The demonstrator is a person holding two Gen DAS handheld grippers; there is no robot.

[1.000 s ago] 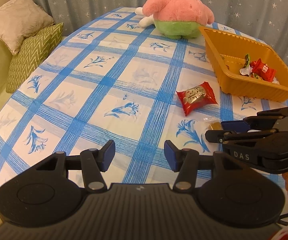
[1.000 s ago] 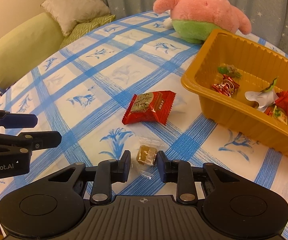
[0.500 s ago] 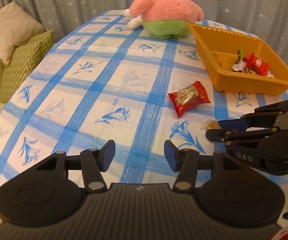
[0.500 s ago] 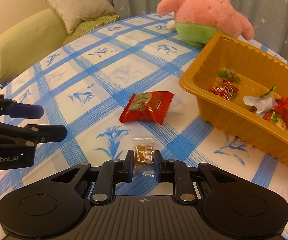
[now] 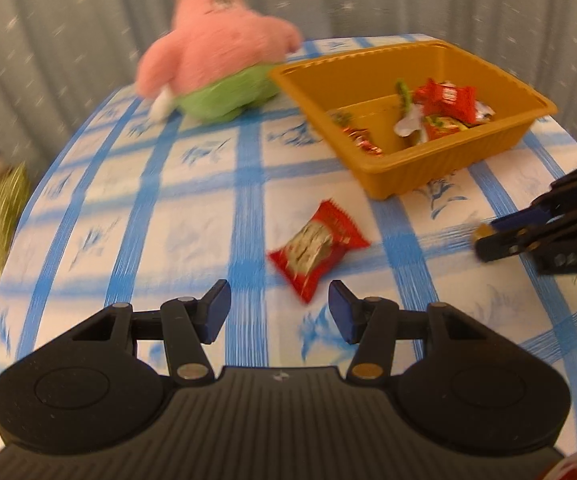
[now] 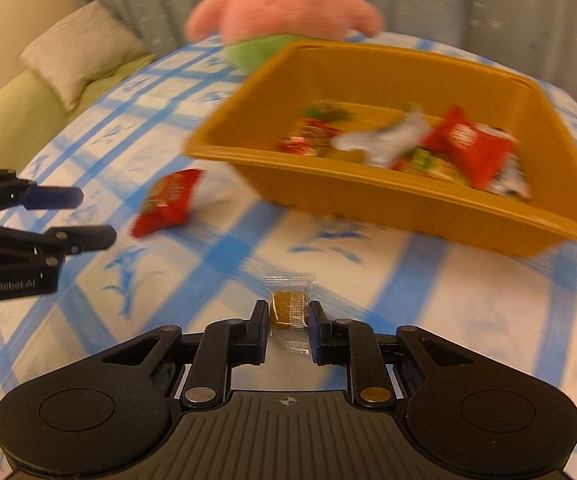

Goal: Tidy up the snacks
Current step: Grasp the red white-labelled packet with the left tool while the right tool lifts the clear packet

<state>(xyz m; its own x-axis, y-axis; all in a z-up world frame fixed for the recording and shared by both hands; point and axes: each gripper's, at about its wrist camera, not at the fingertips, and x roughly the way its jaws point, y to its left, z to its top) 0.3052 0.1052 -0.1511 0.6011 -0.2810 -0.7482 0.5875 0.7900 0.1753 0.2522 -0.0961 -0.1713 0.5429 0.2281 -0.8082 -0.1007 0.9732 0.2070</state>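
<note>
My right gripper (image 6: 287, 316) is shut on a small brown candy in a clear wrapper (image 6: 288, 309), held above the tablecloth in front of the orange tray (image 6: 428, 204). That tray holds several wrapped snacks, among them a red packet (image 6: 470, 148). A red snack packet (image 5: 318, 242) lies on the cloth just beyond my left gripper (image 5: 279, 305), which is open with nothing between its fingers. In the left wrist view the right gripper (image 5: 484, 238) shows at the right edge with the candy in its tips; the orange tray (image 5: 404, 176) stands beyond the packet.
A pink and green plush toy (image 5: 220, 56) sits at the table's far side, beside the tray. A blue-checked cloth (image 5: 192, 216) covers the round table. A green sofa with cushions (image 6: 76, 48) lies off the left edge. Grey starred curtains hang behind.
The right gripper closed on the brown candy, lifted it and carried it toward the tray. The left gripper swung right and rolled, so the red packet now lies just ahead of its fingers.
</note>
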